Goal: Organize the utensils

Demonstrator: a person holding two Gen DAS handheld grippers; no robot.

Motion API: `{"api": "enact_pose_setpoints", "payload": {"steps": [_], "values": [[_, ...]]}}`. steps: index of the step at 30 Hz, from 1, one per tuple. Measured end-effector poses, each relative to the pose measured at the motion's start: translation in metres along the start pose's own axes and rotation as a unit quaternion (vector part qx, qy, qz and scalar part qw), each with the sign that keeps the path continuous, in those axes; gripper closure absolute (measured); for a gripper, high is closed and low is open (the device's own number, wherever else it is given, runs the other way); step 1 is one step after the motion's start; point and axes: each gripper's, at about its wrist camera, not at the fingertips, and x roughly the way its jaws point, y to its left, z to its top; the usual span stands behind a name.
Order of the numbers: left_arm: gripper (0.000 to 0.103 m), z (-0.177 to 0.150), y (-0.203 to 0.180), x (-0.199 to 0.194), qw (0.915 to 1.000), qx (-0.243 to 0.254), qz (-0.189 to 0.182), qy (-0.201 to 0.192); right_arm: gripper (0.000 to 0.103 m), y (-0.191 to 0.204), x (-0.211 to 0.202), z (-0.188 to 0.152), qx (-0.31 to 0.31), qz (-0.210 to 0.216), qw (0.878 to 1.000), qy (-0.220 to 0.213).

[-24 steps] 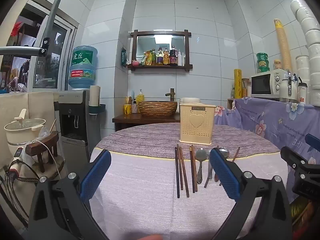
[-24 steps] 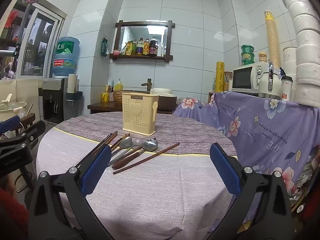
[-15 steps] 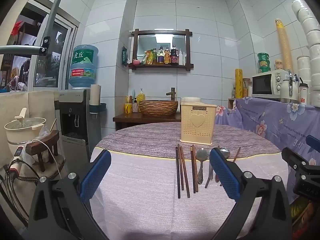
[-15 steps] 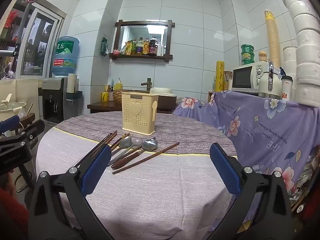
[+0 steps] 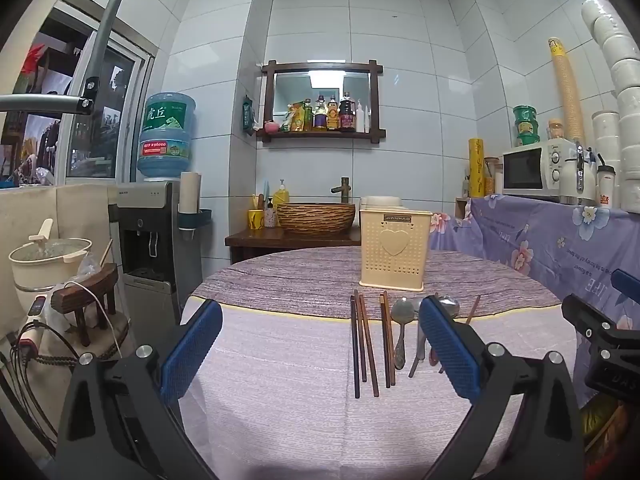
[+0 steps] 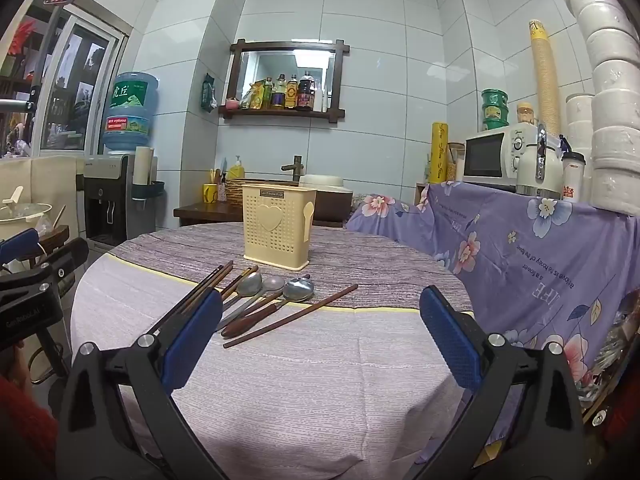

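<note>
A cream perforated utensil holder (image 5: pixel 394 249) (image 6: pixel 277 226) with a heart on its front stands upright on the round table (image 5: pixel 280 392) (image 6: pixel 320 380). In front of it lie several dark chopsticks (image 5: pixel 362 344) (image 6: pixel 202 292), three metal spoons (image 5: pixel 401 320) (image 6: pixel 250 285) and one stray chopstick (image 6: pixel 292 316). My left gripper (image 5: pixel 320 340) is open and empty, hovering short of the chopsticks. My right gripper (image 6: pixel 320 328) is open and empty too, with the utensils at its left finger. The right gripper's body (image 5: pixel 600 336) shows at the right edge of the left wrist view.
A sink counter with a woven basin (image 5: pixel 316 218) stands behind the table. A water dispenser (image 5: pixel 154 236) is at the left, and a flower-cloth counter (image 6: pixel 540 248) with a microwave (image 6: pixel 498 154) is at the right. A pot (image 5: pixel 44 260) and small stool (image 5: pixel 86 300) sit left.
Both views have barely shifted; the holder and utensils lie where they were and both grippers stay open.
</note>
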Motion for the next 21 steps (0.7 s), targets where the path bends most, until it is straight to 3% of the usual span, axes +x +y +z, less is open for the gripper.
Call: {"api": "enact_pose_setpoints", "payload": {"steps": [21], "values": [[0.005, -0.0021, -0.0007, -0.0012, 1.0, 0.001, 0.0, -0.001, 0.006, -0.001, -0.0001, -0.0024, -0.002, 0.0, 1.0, 0.001]]}}
